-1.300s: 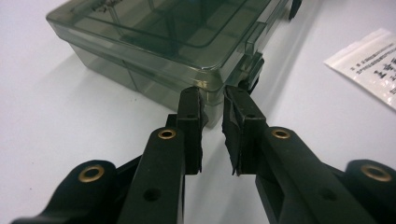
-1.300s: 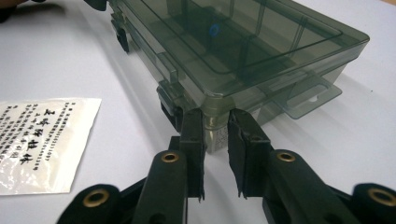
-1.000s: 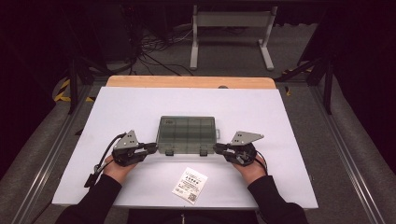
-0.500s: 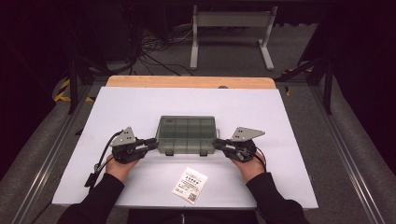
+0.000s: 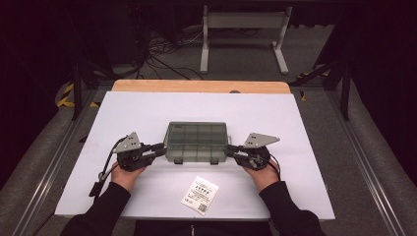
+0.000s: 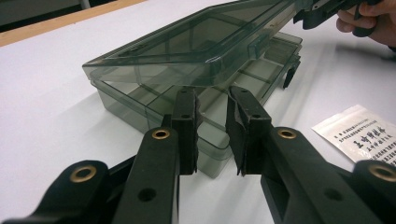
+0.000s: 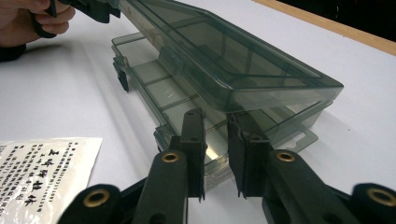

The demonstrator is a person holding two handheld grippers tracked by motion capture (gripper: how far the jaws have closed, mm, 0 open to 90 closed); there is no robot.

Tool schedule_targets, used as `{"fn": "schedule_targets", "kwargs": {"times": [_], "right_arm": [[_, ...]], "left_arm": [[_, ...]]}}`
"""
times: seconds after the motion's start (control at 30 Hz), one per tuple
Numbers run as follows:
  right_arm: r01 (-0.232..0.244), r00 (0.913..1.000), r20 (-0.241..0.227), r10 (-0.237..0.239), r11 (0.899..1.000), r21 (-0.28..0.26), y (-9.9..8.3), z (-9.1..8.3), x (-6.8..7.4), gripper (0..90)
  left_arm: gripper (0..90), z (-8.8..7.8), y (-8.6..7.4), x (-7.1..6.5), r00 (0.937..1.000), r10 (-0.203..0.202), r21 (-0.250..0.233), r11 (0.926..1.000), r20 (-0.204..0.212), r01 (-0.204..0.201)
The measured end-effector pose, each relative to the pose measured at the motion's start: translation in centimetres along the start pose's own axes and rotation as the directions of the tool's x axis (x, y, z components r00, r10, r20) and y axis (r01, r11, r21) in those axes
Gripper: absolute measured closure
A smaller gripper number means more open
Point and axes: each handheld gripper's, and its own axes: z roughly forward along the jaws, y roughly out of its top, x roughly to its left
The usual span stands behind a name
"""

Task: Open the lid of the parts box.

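Dark room, floor of grey carpet, black cables [image 5: 162,51] trailing across it at the back beside a pale metal stand [image 5: 243,37] with two feet. Yellow-and-black hazard tape [image 5: 66,96] on the floor at far left. Metal rails run along both sides of the table.

Table [image 5: 295,128]: white top, bare wooden strip along its far edge.

Left side: left gripper [image 5: 161,147], black, grey three-cornered plate on top, cable hanging off toward the near edge, held by a hand in a dark sleeve. Its tips meet the left end of the box. In the left gripper view the jaws stand a little apart under the raised lid corner, having just been opening; the pads press on nothing.

Centre: smoke-grey transparent compartment box [image 5: 196,142], lying flat, long side toward the person, lid [image 6: 196,42] lifted slightly off the base, two latches hanging at the near wall. Compartments look empty.

Near centre, just in front of the box: small white printed packet [image 5: 200,195], lying flat, tilted.

Right side: right gripper [image 5: 230,149], same build, tips at the box's right end. Jaws likewise slightly parted beneath the lid corner, just been opening, clamping nothing.
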Motion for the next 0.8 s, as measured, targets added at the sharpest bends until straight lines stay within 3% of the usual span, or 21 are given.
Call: {"fn": "schedule_targets", "kwargs": {"times": [0.07, 0.17, 0.3, 0.4, 0.53, 0.8], "right_arm": [[-0.006, 0.9999, 0.011, 0.006, 1.000, 0.014, 0.0, 0.0, -0.1, 68.6], [-0.035, 0.9988, 0.035, 0.034, 0.999, 0.020, 0.1, 0.1, -0.3, 51.2], [-0.018, 0.9951, 0.098, 0.013, 0.999, 0.049, 0.8, 0.5, -0.6, 37.5], [0.002, 0.9920, 0.126, -0.010, 0.998, 0.062, 1.4, 0.8, -0.8, 34.9], [0.013, 0.9914, 0.129, -0.021, 0.998, 0.065, 2.0, 1.0, -1.0, 33.8], [0.018, 0.9919, 0.125, -0.025, 0.998, 0.057, 2.7, 1.2, -1.2, 32.6]], "left_arm": [[73.0, 0.0, 0.0, 0.0, 1.0000, 0.001, 0.000, 1.0000, 0.001, -0.001], [72.3, 0.1, 0.0, 0.0, 1.0000, 0.000, 0.001, 1.0000, 0.004, 0.000], [70.0, 0.1, 0.0, -0.1, 0.9999, 0.009, 0.009, 0.9999, 0.009, -0.010], [68.1, 0.2, 0.0, -0.2, 0.9997, 0.021, 0.008, 0.9997, 0.013, -0.022], [65.6, 0.3, 0.1, -0.4, 0.9987, 0.037, 0.008, 0.9993, 0.035, -0.037], [54.4, 1.4, 0.0, -1.4, 0.9909, 0.080, 0.067, 0.9939, 0.108, -0.088]]}}
